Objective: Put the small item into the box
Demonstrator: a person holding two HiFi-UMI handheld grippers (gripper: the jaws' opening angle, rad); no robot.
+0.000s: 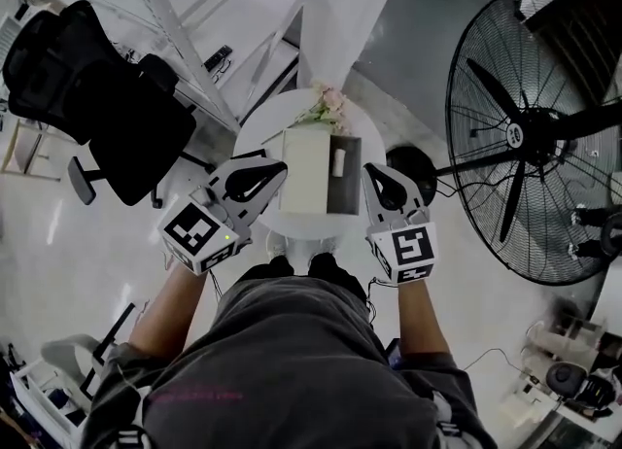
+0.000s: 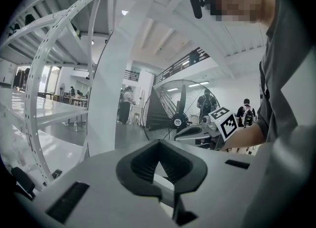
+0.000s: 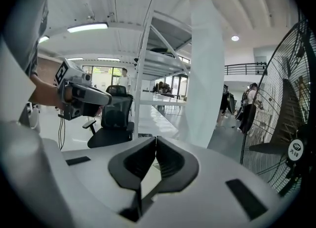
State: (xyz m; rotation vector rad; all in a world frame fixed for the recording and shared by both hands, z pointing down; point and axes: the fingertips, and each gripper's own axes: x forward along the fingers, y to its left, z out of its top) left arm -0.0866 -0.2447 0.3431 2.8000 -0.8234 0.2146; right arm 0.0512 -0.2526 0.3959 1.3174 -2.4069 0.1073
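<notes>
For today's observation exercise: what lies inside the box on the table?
A small white item lies in the dark right half of the box; a white panel hides the rest.

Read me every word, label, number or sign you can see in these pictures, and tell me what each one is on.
No text reads clearly.
Fan hub label: a round logo with small characters, too blurred to read.
Pink print on the grey shirt: too faint to read.
Left marker cube and right marker cube: square patterns only, no words.
</notes>
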